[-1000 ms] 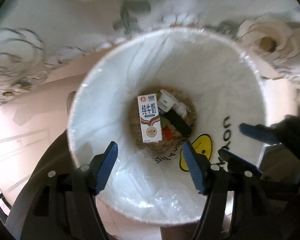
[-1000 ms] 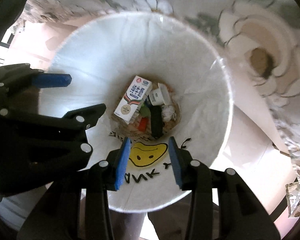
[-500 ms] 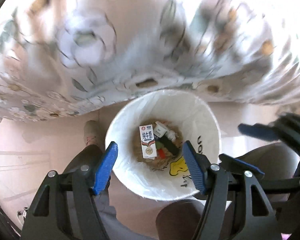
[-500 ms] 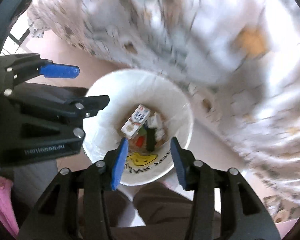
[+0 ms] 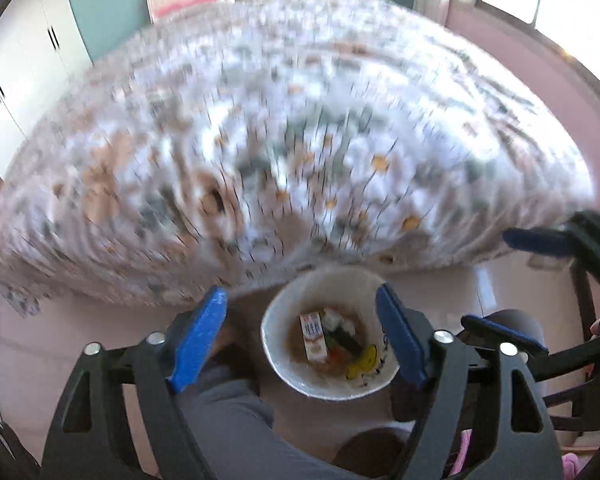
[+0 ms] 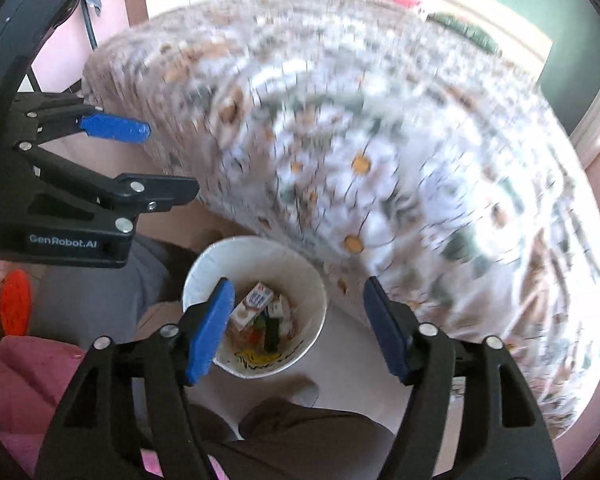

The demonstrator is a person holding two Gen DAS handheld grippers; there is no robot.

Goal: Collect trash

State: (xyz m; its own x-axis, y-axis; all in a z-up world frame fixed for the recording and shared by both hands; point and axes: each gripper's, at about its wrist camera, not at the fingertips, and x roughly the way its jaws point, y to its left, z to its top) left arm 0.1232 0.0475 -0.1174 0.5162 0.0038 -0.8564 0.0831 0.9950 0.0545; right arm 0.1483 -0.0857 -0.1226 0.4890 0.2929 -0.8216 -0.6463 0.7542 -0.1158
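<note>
Left wrist view: the left gripper [image 5: 300,336] now sits far higher than a second ago, when it hung at the mouth of the trash bin [image 5: 278,364]; the bin has shrunk to a small round shape at 6 o'clock. Its blue jaws are opening, wide apart and empty. Inside the white plastic liner lie a boxy milk carton [image 5: 313,336] and smaller scraps, so I judge that drop finished. The bed [image 5: 284,152], a soft flowered spread, smears across 12 o'clock.

Right wrist view: the right gripper [image 6: 300,328] has pulled up likewise; its jaws are opening, nothing between them. The bin sits at 6 o'clock on smooth pale floor [image 6: 348,364], the other gripper at 9 o'clock.
</note>
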